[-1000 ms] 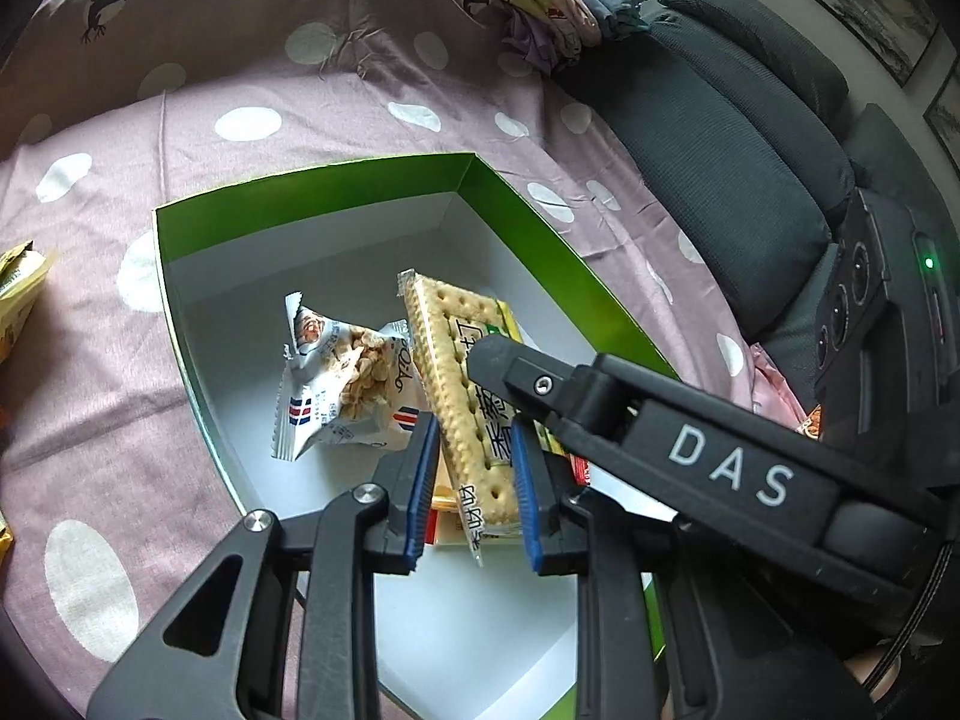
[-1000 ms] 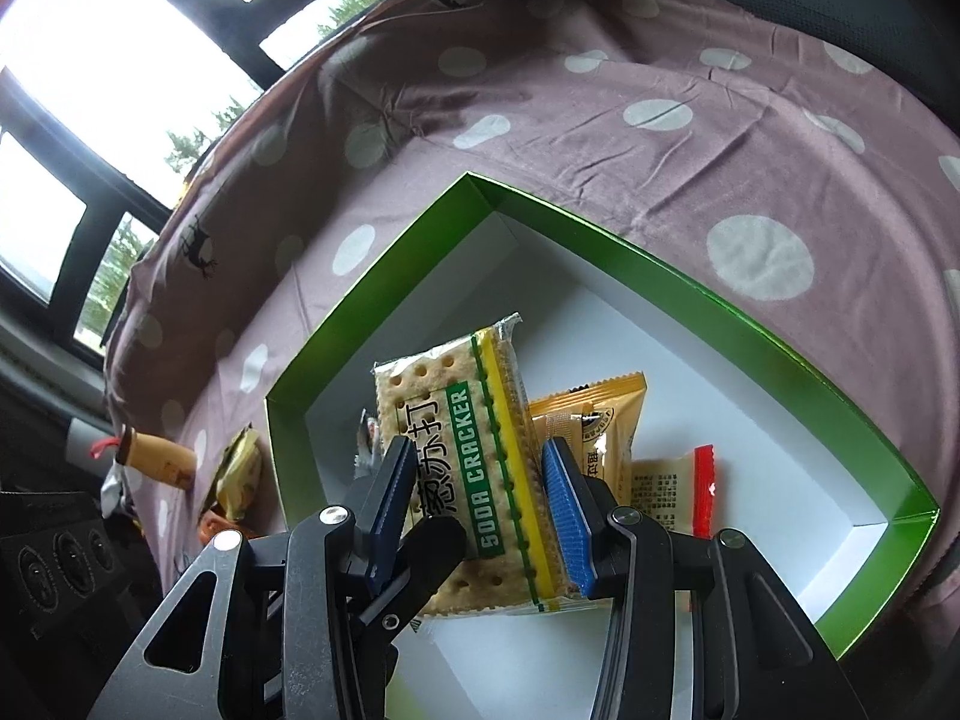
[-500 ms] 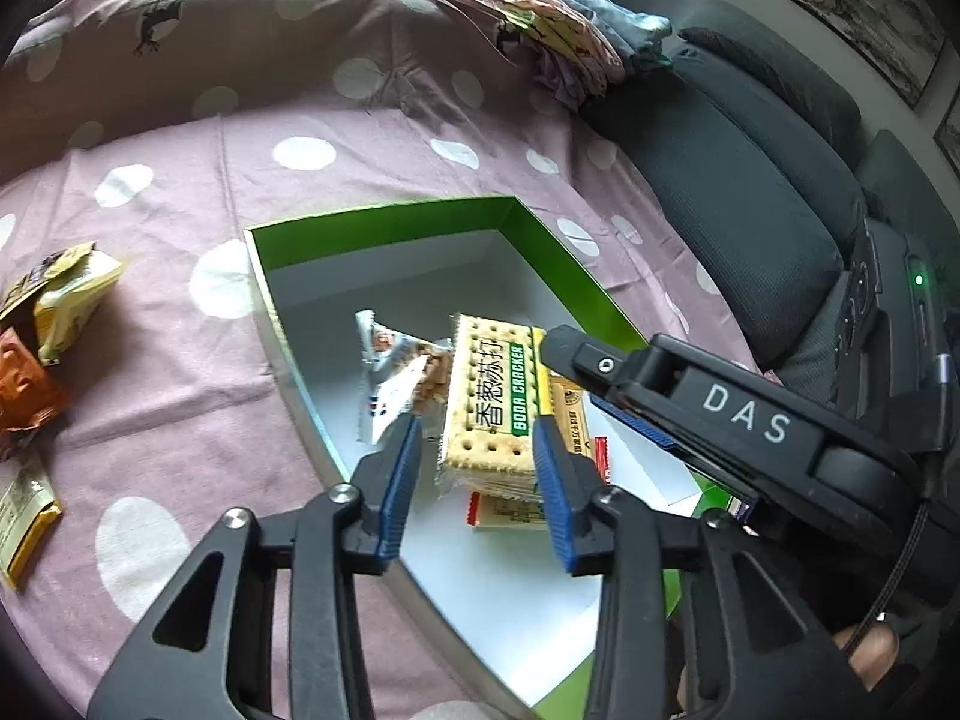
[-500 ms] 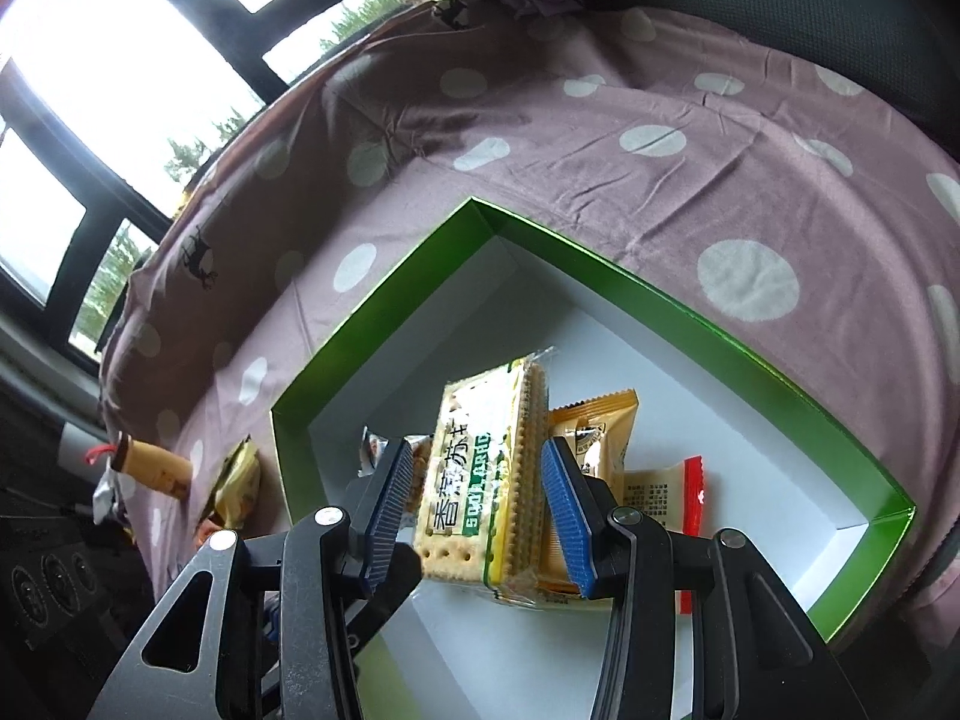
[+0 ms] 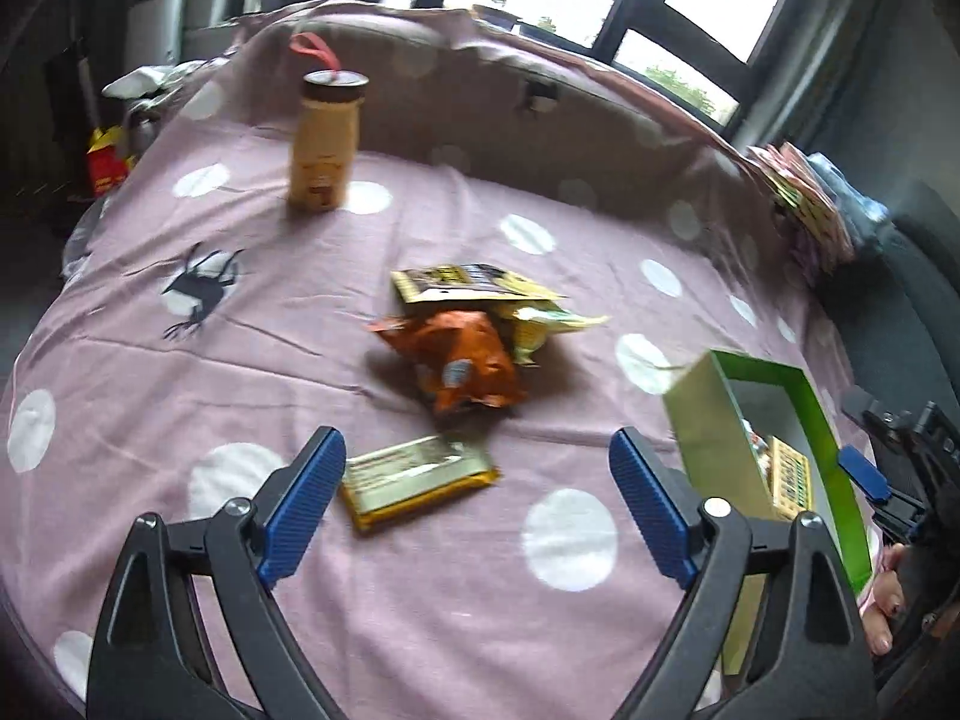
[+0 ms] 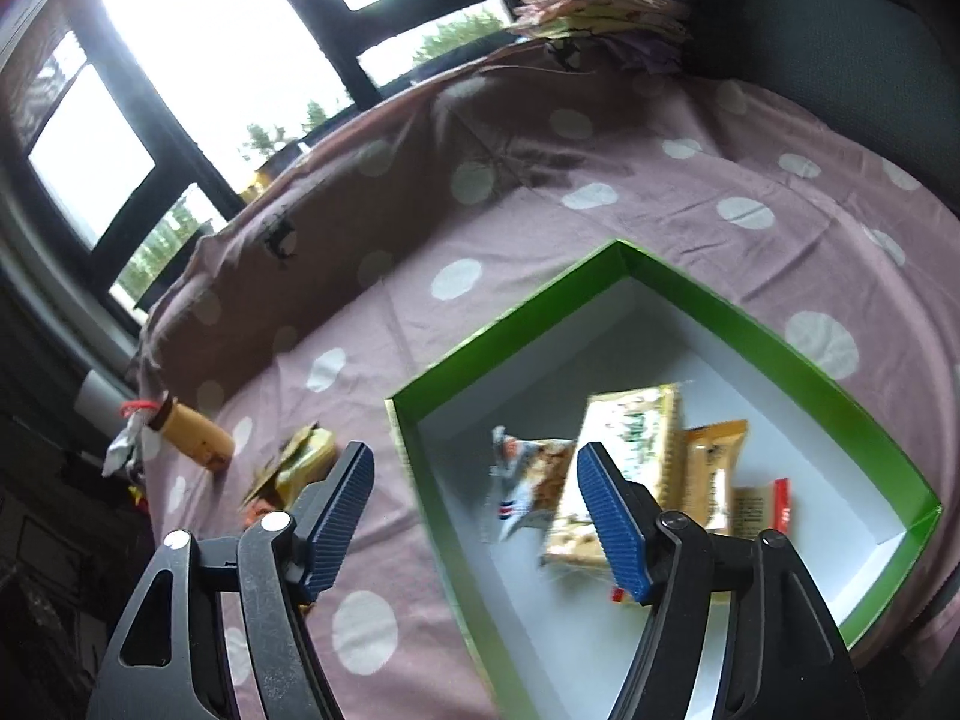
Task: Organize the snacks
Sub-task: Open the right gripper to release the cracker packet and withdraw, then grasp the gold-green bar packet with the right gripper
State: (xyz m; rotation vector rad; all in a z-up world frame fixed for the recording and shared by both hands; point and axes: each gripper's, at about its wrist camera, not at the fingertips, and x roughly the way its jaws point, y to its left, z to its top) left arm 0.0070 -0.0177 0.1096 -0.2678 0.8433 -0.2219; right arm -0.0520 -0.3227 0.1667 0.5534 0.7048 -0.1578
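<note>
A green box [image 6: 750, 324] with a white inside holds the soda cracker pack [image 6: 624, 456], a white snack bag [image 6: 528, 474], an orange packet [image 6: 717, 468] and a red-edged packet [image 6: 762, 507]. The box also shows at the right of the left wrist view [image 5: 822, 414]. My right gripper [image 6: 474, 516] is open and empty, above the box's left wall. My left gripper [image 5: 474, 504] is open and empty, just above a gold flat packet [image 5: 417, 480] on the cloth. Beyond it lie an orange bag [image 5: 462, 360], a yellow-black packet [image 5: 468, 282] and a pale yellow packet [image 5: 540, 324].
A tan bottle with a red loop [image 5: 327, 138] stands at the back left of the purple dotted cloth [image 5: 210, 360]. Folded cloths [image 5: 804, 204] are stacked at the far right by a dark sofa [image 6: 840, 18]. The right gripper [image 5: 900, 468] shows beside the box.
Both grippers opened wide and let go of the cracker pack, which now lies in the box. My left gripper swung left from the box to the loose snacks. My right gripper drew back.
</note>
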